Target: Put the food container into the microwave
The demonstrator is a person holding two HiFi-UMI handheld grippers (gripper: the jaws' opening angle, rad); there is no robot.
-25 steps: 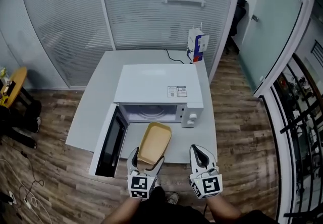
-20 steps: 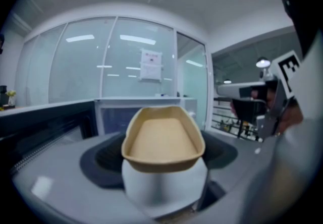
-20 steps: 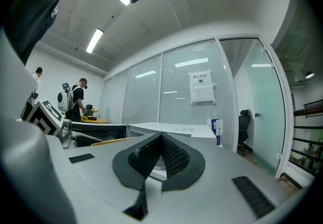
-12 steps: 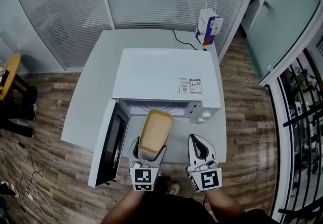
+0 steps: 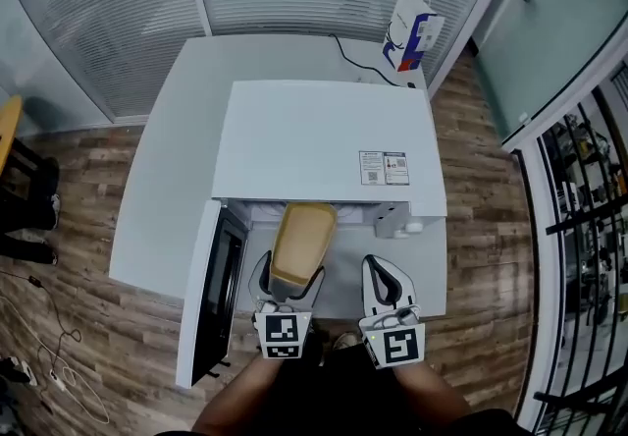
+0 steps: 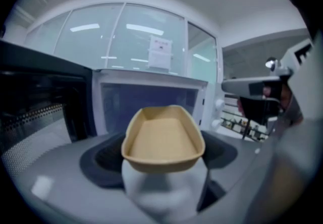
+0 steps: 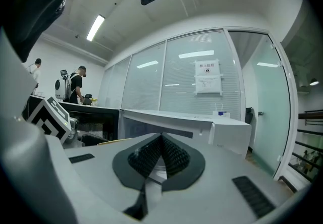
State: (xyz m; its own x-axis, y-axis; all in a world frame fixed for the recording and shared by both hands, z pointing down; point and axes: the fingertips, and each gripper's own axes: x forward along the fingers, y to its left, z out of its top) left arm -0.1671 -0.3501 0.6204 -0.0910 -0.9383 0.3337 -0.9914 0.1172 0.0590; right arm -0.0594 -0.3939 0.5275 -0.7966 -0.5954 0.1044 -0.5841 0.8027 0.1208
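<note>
Two handheld grippers are seen nearest the camera, side by side. The left gripper (image 5: 287, 285) (image 6: 164, 163) is clamped on the near end of a tan, oblong, shallow food container (image 5: 299, 243) (image 6: 162, 137). The container is held level and empty, with its far end at the mouth of the oven cavity. The right gripper (image 5: 385, 277) (image 7: 161, 141), just beside it, is pressed fully together on nothing. Beyond them a white box-shaped microwave (image 5: 324, 139) is set on a white table (image 5: 167, 179), its dark-windowed door (image 5: 211, 292) swung open to the left. At the table's far corner a white paper bag with blue and red print (image 5: 412, 31) is stood.
</note>
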